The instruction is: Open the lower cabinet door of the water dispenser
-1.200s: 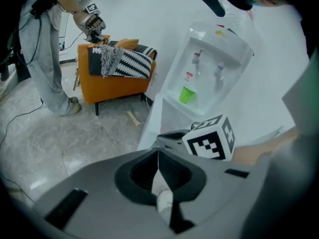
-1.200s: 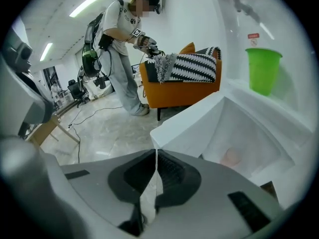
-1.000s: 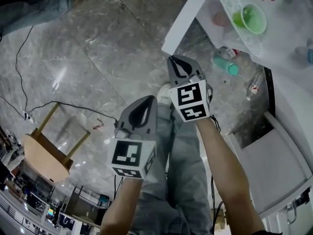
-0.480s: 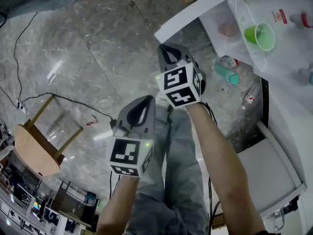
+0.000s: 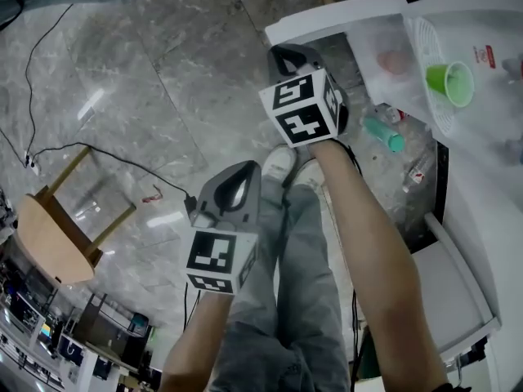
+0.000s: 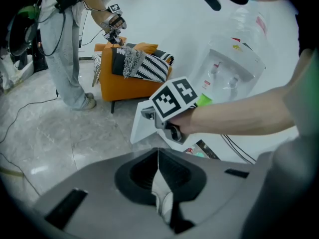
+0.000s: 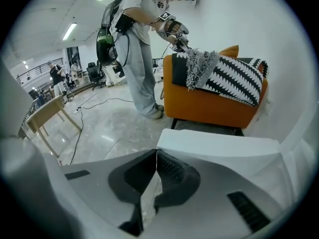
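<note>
Since the right claw [image 5: 283,53], closed on nothing, sits beside the half-open white flat cabinet door [image 5: 327,21], it should push along the hinge arc, the closed left claw [image 5: 245,168] held clear.

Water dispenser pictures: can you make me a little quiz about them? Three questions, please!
1. True or false: the lower cabinet door of the water dispenser is shut.
2. What colour is the cup on the dispenser's tray? A red, B green, C blue.
3. Fill in: the ___ gripper is nearer the door.
Key: 1 false, it stands open. 2 B. 3 right: the right gripper is by the door's edge, while the left gripper is further off, over the floor.
</note>
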Action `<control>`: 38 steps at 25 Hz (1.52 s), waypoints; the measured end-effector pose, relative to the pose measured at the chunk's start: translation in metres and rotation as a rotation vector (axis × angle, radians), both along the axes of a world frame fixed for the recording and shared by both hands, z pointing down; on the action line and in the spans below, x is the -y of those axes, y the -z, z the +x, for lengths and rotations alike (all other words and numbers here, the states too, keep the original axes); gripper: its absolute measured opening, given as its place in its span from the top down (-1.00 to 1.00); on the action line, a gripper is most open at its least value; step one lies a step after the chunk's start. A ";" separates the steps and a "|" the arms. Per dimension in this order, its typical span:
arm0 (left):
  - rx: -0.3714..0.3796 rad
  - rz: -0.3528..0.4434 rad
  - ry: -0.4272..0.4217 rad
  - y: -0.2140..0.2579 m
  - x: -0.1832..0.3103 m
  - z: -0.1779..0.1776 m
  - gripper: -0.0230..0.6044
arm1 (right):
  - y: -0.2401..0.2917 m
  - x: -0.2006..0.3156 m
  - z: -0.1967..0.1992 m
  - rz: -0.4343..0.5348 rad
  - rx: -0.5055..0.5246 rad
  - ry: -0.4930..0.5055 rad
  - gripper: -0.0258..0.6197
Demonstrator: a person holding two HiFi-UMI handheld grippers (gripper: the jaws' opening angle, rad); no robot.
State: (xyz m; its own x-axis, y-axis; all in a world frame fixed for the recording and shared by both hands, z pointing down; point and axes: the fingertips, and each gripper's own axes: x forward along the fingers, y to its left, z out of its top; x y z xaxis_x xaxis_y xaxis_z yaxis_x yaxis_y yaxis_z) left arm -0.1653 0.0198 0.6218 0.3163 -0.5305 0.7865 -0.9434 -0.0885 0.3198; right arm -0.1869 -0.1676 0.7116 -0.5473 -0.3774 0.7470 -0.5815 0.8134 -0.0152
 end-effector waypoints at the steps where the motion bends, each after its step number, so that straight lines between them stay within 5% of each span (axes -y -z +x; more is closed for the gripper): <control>1: 0.000 0.002 0.007 0.001 0.001 -0.001 0.89 | 0.000 0.004 -0.002 0.000 -0.003 0.000 0.88; 21: -0.016 0.014 0.050 0.006 0.006 -0.018 0.89 | 0.007 0.084 -0.023 0.042 -0.050 -0.066 0.88; 38: -0.015 0.017 0.028 0.008 0.000 -0.012 0.89 | 0.012 0.067 -0.008 0.048 -0.060 -0.059 0.88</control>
State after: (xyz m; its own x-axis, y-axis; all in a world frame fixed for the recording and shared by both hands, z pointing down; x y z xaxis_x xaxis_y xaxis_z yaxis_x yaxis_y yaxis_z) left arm -0.1772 0.0203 0.6140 0.3125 -0.5528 0.7725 -0.9408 -0.0675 0.3323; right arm -0.1953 -0.2348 0.6997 -0.4779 -0.4438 0.7581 -0.6269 0.7768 0.0595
